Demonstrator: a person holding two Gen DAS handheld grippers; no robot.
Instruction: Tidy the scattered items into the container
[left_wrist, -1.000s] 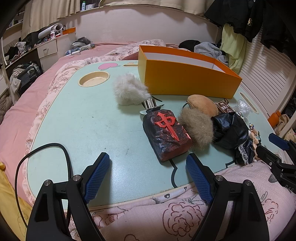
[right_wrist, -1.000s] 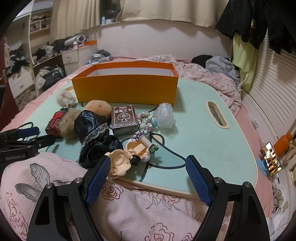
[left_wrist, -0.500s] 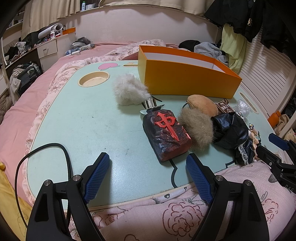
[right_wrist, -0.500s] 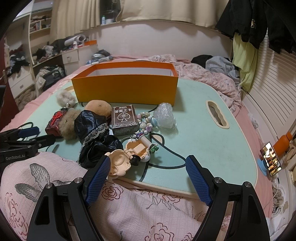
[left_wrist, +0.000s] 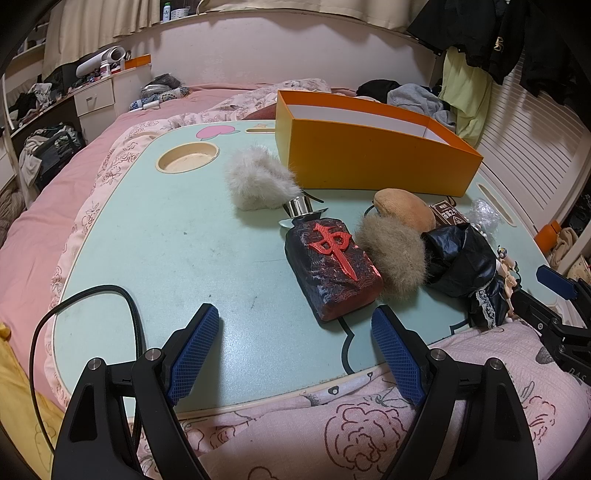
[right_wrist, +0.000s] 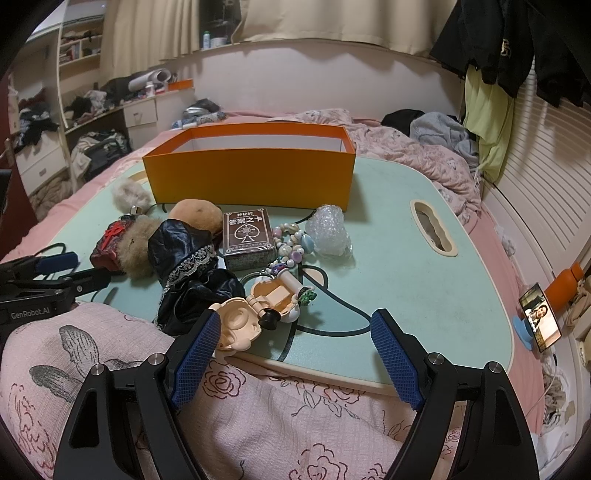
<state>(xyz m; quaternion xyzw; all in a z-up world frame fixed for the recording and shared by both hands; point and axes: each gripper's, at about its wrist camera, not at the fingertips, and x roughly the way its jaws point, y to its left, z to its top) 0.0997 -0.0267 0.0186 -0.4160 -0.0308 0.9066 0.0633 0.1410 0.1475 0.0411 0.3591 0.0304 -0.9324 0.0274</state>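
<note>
Your left tool (left_wrist: 295, 354) hangs over the near edge of the mint-green worktop (left_wrist: 177, 236), fingers spread wide and pinching nothing; your right tool (right_wrist: 295, 354) sits the same way, spread and empty, low over the pink rose-print bedding (right_wrist: 258, 424) just short of the worktop's near edge; the orange box (left_wrist: 369, 166) stands open-topped at the far side of the worktop, inside looks bare as far as you can see; all the scattered items lie outside it, clustered in front; the white fur pom (left_wrist: 258, 182) is just beside the box's near wall, with a silver cap (left_wrist: 301, 206) at its end; the dark block with a red character (left_wrist: 332, 266) lies flat ahead of the left tool, touching the tan fur pom (left_wrist: 391, 254) on its right; the brown plush (left_wrist: 404, 205) lies behind the tan pom; the black satin doll dress with lace trim (right_wrist: 184, 266) is piled next to them, running to the near edge; the brown card box (right_wrist: 248, 236) sits flat in the middle, with the bead string (right_wrist: 291, 240) and the clear bubble wrap wad (right_wrist: 330, 230) to its right; the peach-coloured doll parts (right_wrist: 258, 310) lie at the near edge, just beside the right tool's left finger (right_wrist: 195, 354), contact not clear; a black cable (left_wrist: 74, 314) loops over the worktop's near left corner; a phone (right_wrist: 539, 321) with a lit screen stands propped off the bed at far right.
</note>
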